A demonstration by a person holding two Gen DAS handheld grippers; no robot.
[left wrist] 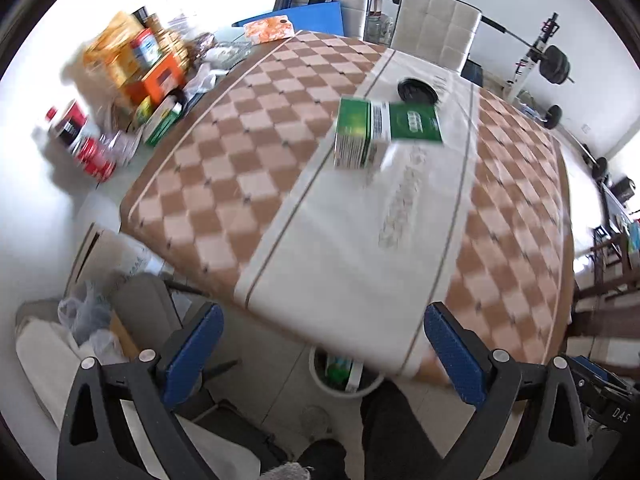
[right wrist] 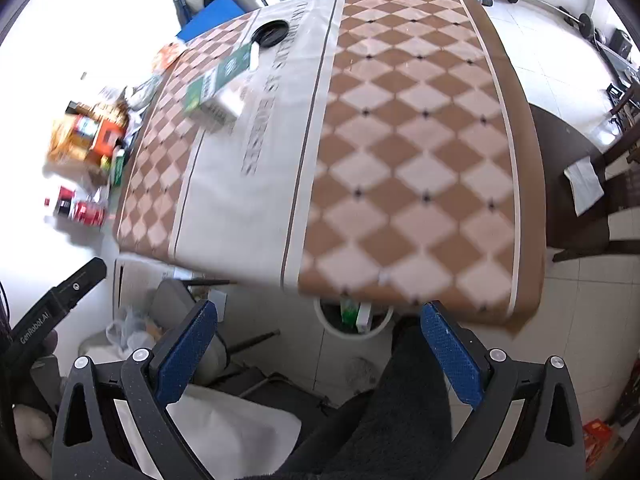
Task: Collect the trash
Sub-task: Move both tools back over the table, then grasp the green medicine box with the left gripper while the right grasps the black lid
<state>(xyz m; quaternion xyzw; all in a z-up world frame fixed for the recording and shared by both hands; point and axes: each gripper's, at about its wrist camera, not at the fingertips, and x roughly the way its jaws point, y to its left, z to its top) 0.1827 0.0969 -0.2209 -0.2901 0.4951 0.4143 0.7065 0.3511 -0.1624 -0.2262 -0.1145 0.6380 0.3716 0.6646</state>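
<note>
A green and white carton (left wrist: 362,133) lies on the table's white centre strip, partly over a flat green packet (left wrist: 416,123); both show in the right wrist view, the carton (right wrist: 214,94) and the packet (right wrist: 236,62). A black round lid (left wrist: 416,90) (right wrist: 272,34) lies just behind them. A white trash bin (left wrist: 346,376) (right wrist: 354,318) holding green and white packaging stands on the floor under the table's near edge. My left gripper (left wrist: 324,352) and right gripper (right wrist: 318,344) are both open and empty, held above the floor near the bin.
The table (left wrist: 224,184) (right wrist: 420,184) has a brown checkered cloth. Boxes and cans (left wrist: 132,64) crowd its left side and the floor there. Chairs (left wrist: 436,32) stand at the far end, a dark chair (right wrist: 580,208) to the right. Plastic bags (left wrist: 84,320) lie at left.
</note>
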